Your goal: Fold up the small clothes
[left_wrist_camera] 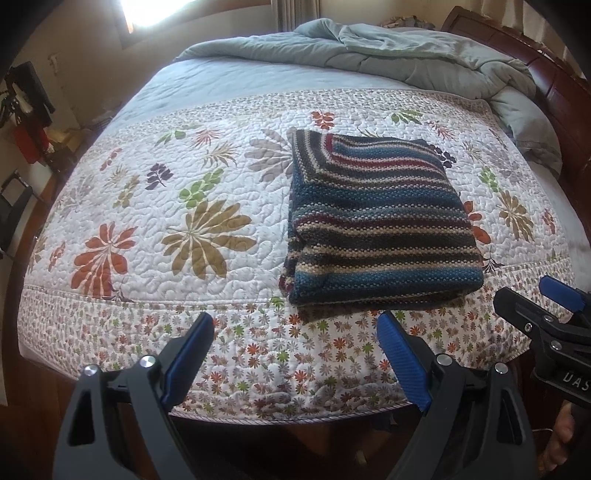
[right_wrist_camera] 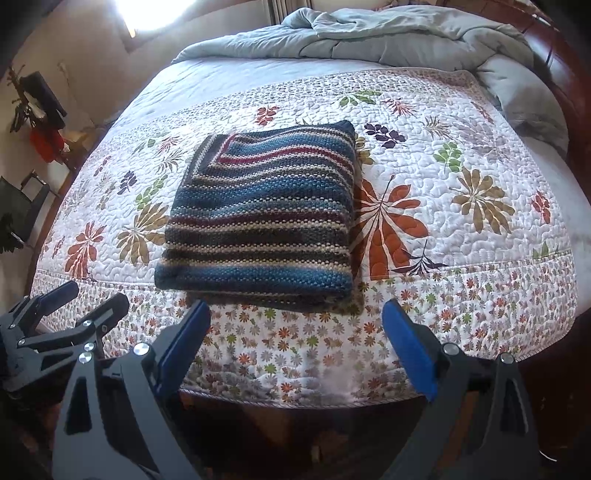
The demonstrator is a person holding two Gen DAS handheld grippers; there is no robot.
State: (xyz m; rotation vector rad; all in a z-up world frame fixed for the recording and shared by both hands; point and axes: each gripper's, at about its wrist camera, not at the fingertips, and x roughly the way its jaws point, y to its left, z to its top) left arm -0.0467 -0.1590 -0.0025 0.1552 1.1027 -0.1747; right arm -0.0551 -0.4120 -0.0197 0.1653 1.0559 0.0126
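Bed (left_wrist_camera: 110, 92), wide, filling both views; dark reddish wooden headboard (left_wrist_camera: 554, 81) curving along the far right side. Pale blue-grey duvet (left_wrist_camera: 406, 55) bunched in soft puffy folds at the far end, against the headboard.

Quilted bedspread (left_wrist_camera: 221, 192) over the near half: white ground, pebbled stitching all over, large printed leaves in rust, olive, green and purple. A border band of small flowers runs along the near edge, finished with a corded hem.

Folded striped sweater (left_wrist_camera: 376, 221) lying flat on the bedspread, toward the near edge, just beyond the flowered border. Thick, nubbly knit. Horizontal stripes of teal blue, dark grey, cream and maroon. Folded into a chunky, roughly square packet, several layers showing at the near and left sides. At the far left corner the stripes meet at a diagonal. Edges fairly even; near fold rounded and bulky.

Left hand-held gripper (left_wrist_camera: 295, 325): black frame, blue ribbed pads, fingers spread wide, empty, hovering over the near border of the bedspread, apart from the sweater.

Right hand-held gripper (right_wrist_camera: 297, 314): same build, fingers also spread wide, holding nothing, just short of the sweater's near edge without touching.

Each gripper shows in the corner of the other's view.

Bright window (left_wrist_camera: 147, 11) at far left.
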